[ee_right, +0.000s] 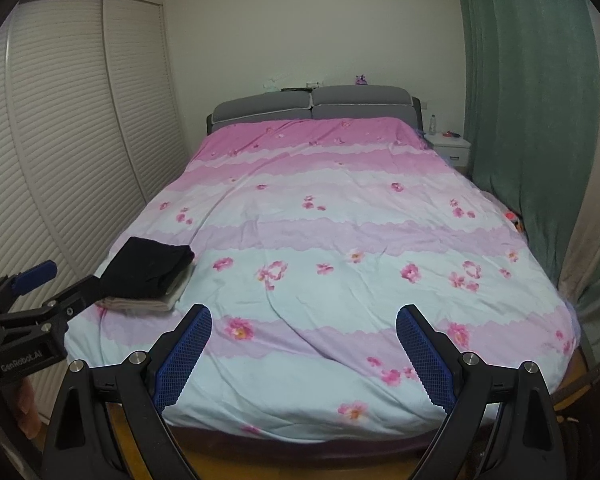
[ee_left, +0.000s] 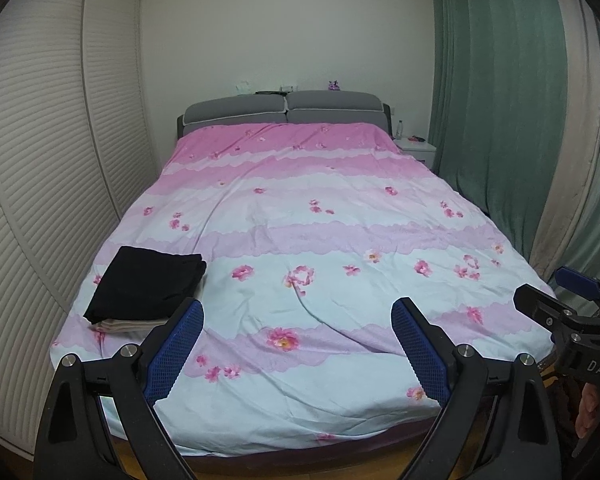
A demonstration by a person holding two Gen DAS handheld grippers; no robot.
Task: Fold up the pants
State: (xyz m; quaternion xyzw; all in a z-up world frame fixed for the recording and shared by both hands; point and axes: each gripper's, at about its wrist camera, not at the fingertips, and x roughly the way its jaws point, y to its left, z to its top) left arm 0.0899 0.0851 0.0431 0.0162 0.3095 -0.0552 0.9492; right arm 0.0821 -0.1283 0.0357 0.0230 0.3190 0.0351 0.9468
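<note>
Folded black pants [ee_left: 148, 282] lie on top of a folded beige garment [ee_left: 128, 325] at the near left corner of the bed; the stack also shows in the right wrist view [ee_right: 148, 268]. My left gripper [ee_left: 298, 312] is open and empty, held above the foot of the bed, right of the stack. My right gripper [ee_right: 304, 316] is open and empty over the foot of the bed. Each gripper shows at the edge of the other's view, the right one [ee_left: 556, 292] and the left one [ee_right: 60, 280].
The bed has a pink and pale blue floral duvet [ee_left: 320, 240] and a grey headboard [ee_left: 284, 110]. A louvred wardrobe [ee_left: 40, 160] stands on the left, green curtains [ee_left: 500, 100] on the right, with a white nightstand [ee_left: 416, 150] beside the headboard.
</note>
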